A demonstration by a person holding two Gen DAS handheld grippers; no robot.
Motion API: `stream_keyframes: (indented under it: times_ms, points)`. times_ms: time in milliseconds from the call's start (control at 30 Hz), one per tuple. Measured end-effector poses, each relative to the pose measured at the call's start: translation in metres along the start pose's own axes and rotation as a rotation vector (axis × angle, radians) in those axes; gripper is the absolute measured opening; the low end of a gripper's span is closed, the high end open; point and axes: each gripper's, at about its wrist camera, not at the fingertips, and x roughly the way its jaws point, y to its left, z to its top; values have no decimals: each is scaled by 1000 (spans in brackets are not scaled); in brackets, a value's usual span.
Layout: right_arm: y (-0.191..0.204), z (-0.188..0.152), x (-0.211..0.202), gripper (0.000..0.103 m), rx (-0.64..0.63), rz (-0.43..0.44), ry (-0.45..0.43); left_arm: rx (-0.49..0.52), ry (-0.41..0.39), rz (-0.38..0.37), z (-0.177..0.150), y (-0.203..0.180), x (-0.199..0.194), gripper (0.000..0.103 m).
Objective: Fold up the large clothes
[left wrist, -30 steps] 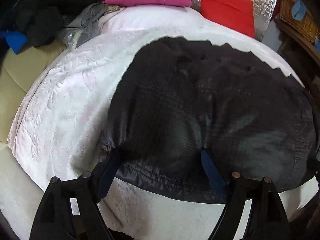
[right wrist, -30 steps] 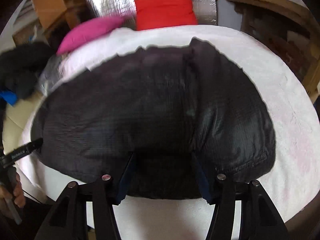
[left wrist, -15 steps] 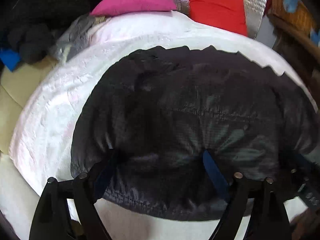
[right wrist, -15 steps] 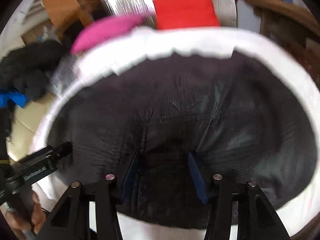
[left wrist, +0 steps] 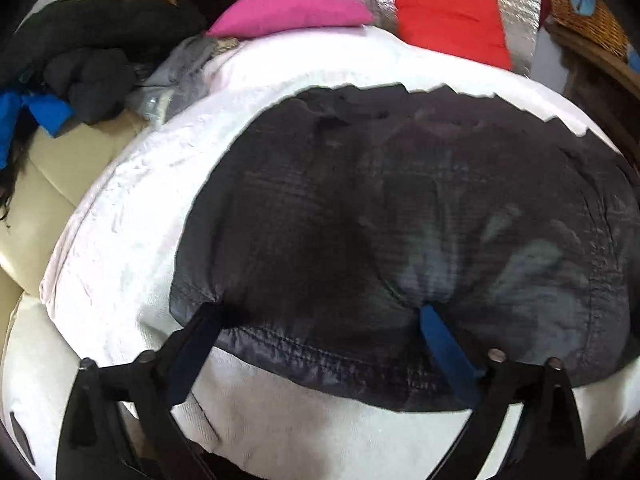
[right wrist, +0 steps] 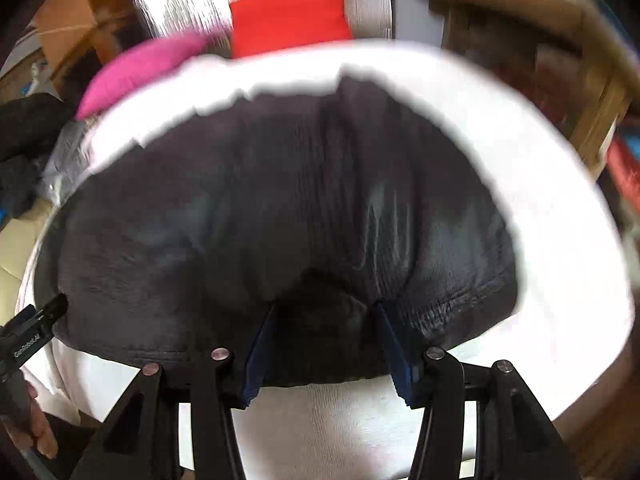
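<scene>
Left wrist view: a black quilted jacket [left wrist: 400,220] is spread on a white-covered bed [left wrist: 132,216], its stitched near hem lying across the bed's front edge. The left tool [left wrist: 320,320] is splayed wide, its jaws having just been opening; the hem sits between the fingers, and fabric puckers at both tips, but no pinch is made out, which reads as a release after laying the edge down. Right wrist view, blurred: the right tool [right wrist: 324,312] is set about half open with a bunched fold of jacket between its blue pads [right wrist: 260,344]; whether the pads press on it cannot be told. A pink cushion [left wrist: 288,12] and red cushion [left wrist: 448,20] are kept at the bed's far end, clear of the folding area.
</scene>
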Motion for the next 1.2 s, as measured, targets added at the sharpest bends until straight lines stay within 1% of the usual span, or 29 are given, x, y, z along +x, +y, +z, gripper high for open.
stream_keyframes:
  times_ms: [67, 100, 133, 200, 267, 367, 400, 433, 467, 533, 567, 633, 767, 1000, 1133, 1200]
  points:
    - [6, 0, -7, 57, -37, -22, -20, 10, 27, 2, 5, 1, -4, 102]
    - [8, 1, -13, 57, -46, -18, -21, 22, 41, 9, 8, 0, -10, 102]
    - [9, 3, -18, 57, -45, -7, -23, 33, 25, 23, 10, 0, -21, 102]
    - [9, 5, -39, 57, -29, 14, -58, 35, -49, 39, 10, 2, -51, 102]
    - [11, 4, -70, 58, -43, 23, -123, 30, -122, 35, 11, 4, -88, 102]
    - [22, 0, -118, 58, -87, 0, -216, 29, -228, 48, 11, 7, -146, 102]
    - [27, -3, -130, 59, -95, -6, -241, 30, -250, 55, 10, 7, -157, 102]
    - [29, -5, -147, 63, -101, -7, -274, 29, -292, 67, 9, 10, -178, 102]
    - [38, -2, -154, 68, -103, -4, -296, 27, -324, 71, 8, 12, -194, 102]
    - [43, -8, -183, 69, -96, 0, -355, 21, -377, 83, 3, 17, -220, 102]
    - [43, -10, -195, 72, -93, 2, -376, 19, -398, 87, 3, 21, -231, 102]
    - [46, -13, -214, 75, -100, 2, -400, 16, -446, 87, -5, 26, -258, 102]
    - [57, -25, -252, 76, -120, -17, -445, 10, -493, 71, -14, 35, -298, 102]
    - [68, -44, -301, 76, -117, -57, -518, -11, -561, 18, -32, 55, -348, 102]
    - [69, -54, -322, 76, -81, -37, -535, -15, -610, 18, -43, 63, -373, 103]
    - [71, -60, -331, 76, -85, -39, -543, -14, -629, 17, -47, 65, -383, 103]
